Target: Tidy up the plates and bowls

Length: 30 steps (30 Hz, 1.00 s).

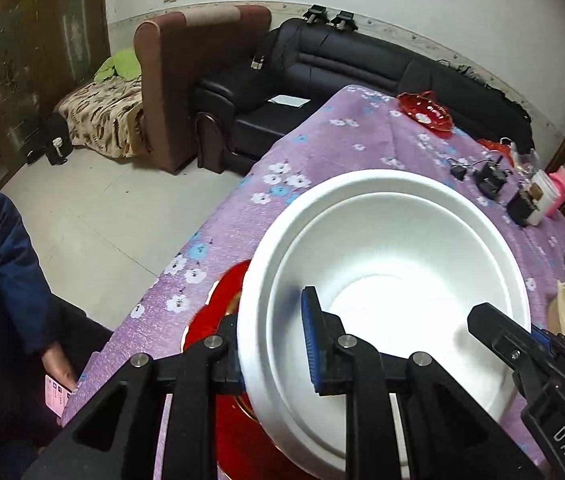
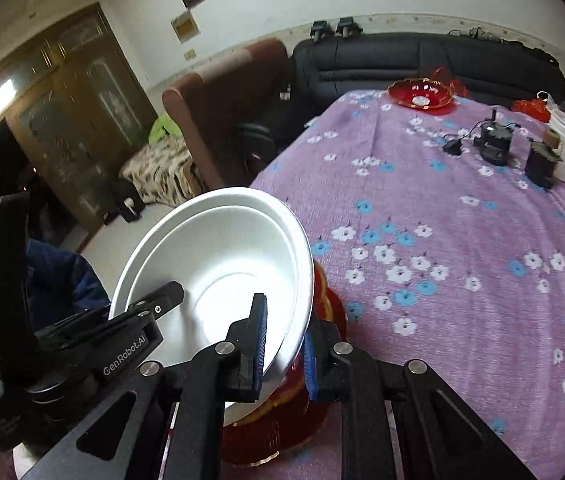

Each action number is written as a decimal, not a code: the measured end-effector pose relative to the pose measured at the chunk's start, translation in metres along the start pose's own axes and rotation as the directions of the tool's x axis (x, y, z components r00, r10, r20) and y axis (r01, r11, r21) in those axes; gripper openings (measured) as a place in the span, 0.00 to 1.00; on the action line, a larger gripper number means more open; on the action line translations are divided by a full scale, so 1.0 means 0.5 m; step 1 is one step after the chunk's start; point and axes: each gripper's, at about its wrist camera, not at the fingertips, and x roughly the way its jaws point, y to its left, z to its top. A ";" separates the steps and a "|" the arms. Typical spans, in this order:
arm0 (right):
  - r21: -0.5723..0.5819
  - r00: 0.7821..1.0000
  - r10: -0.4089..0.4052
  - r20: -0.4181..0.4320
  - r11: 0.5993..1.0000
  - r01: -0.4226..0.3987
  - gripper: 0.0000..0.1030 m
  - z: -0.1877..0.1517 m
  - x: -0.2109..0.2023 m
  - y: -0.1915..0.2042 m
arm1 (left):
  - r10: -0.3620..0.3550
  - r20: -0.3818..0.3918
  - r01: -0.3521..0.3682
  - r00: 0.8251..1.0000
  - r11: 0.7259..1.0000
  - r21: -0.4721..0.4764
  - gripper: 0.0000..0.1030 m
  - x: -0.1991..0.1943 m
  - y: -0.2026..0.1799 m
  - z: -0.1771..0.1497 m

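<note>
Both tongs clench the white bowl's (image 1: 382, 280) rim: the left tongs (image 1: 274, 344) on one side, the right tongs (image 2: 284, 354) opposite. The bowl hangs tilted above a red plate (image 2: 282, 420) on the purple-clothed counter (image 2: 462, 240).

The bowl (image 1: 394, 264) looks matt white, like foam or plastic. Under it lies a glossy red plate (image 2: 282, 432). The tablecloth (image 2: 462, 264) is soft, fuzzy purple fabric.

Left claw (image 1: 270, 344) and right claw (image 2: 282, 350) clamp opposite rims, angled downward.
</note>
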 end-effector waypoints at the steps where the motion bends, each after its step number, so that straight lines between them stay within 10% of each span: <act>1: 0.000 1.000 -0.002 -0.007 1.000 0.002 0.17 0.000 0.006 0.001 | 0.010 0.005 -0.010 1.000 1.000 0.002 0.20 0.003 0.001 0.000; 15: -0.040 0.998 -0.057 0.022 0.998 0.057 0.19 -0.011 0.025 0.009 | 0.060 0.084 -0.062 0.995 0.998 0.015 0.59 -0.022 0.001 -0.012; 21: -0.027 0.995 -0.035 0.092 0.999 0.038 0.56 -0.014 -0.008 0.003 | 0.077 0.174 -0.078 0.982 0.997 -0.003 0.72 -0.081 0.004 -0.037; 30: 0.039 0.978 -0.032 0.204 0.999 0.024 0.56 -0.057 -0.102 -0.029 | 0.095 0.281 -0.097 0.955 0.995 -0.008 0.81 -0.179 -0.020 -0.094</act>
